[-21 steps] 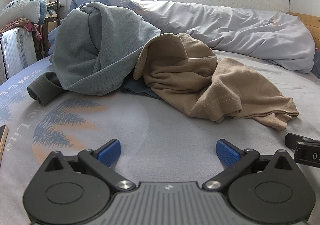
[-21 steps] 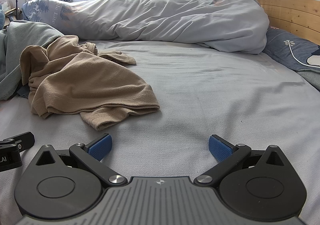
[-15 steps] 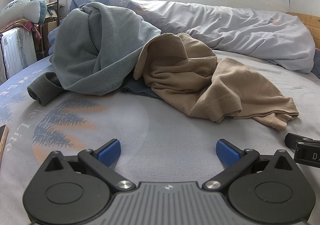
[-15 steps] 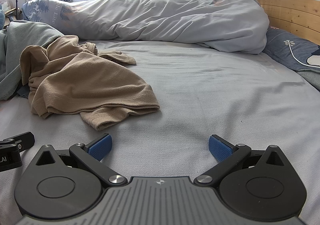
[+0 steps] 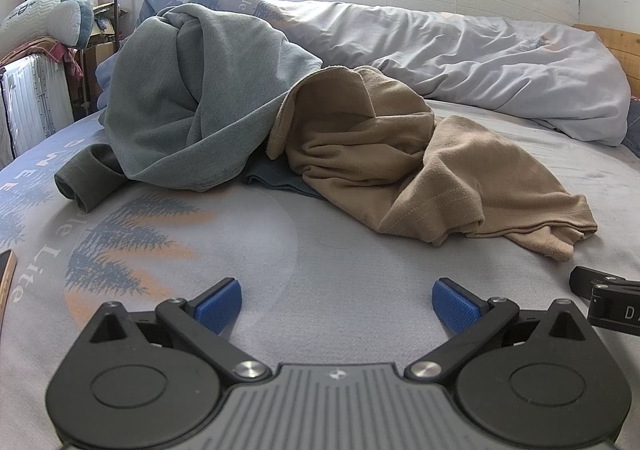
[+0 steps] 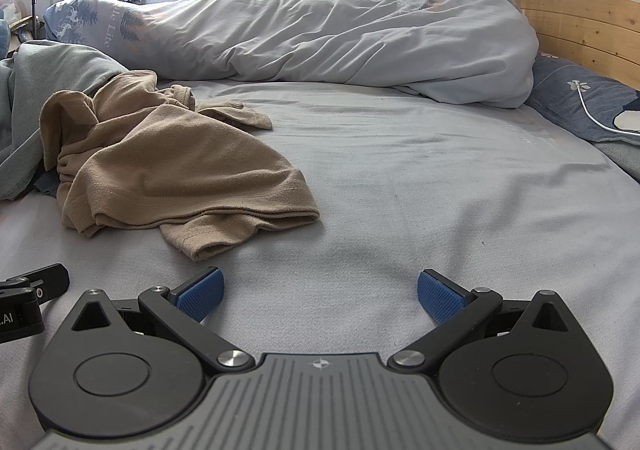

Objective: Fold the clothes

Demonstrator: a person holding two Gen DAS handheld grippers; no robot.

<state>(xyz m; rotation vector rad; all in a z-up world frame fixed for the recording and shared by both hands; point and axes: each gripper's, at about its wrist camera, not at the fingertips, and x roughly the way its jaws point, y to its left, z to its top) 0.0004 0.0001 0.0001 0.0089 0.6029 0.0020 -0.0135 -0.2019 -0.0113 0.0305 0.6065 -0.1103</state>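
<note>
The bed sheet is printed with blue-and-orange pine trees and pale lettering; to the left of the left gripper's jaws the letters "Lite" read clearly, with part of another word above them. The same print and "Lite" show on the rolled duvet lying far ahead of the right gripper's jaws. The edge of the other gripper carries white letters at each frame border, too cropped to read in full.

The sheet is a smooth, faintly fuzzy grey fabric with soft creases. Ahead of the left gripper lies a crumpled heap: a grey-green sweatshirt of thick ribbed-looking knit, its dark cuff curled on the sheet ahead and left, and a tan T-shirt of thin jersey with stitched hems, ahead and right. A dark garment peeks out between and beneath them. The tan T-shirt leans against the sweatshirt.

Both grippers have black linkages and blue, cross-hatched pads. The left gripper's jaws stand spread wide with only bare sheet between them. The right gripper likewise stands fully spread over bare sheet, holding nothing; the tan T-shirt's hem lies ahead and left of its left pad, apart from it. A wooden headboard and a dark blue pillow with a white cable across it sit far ahead to the right.
</note>
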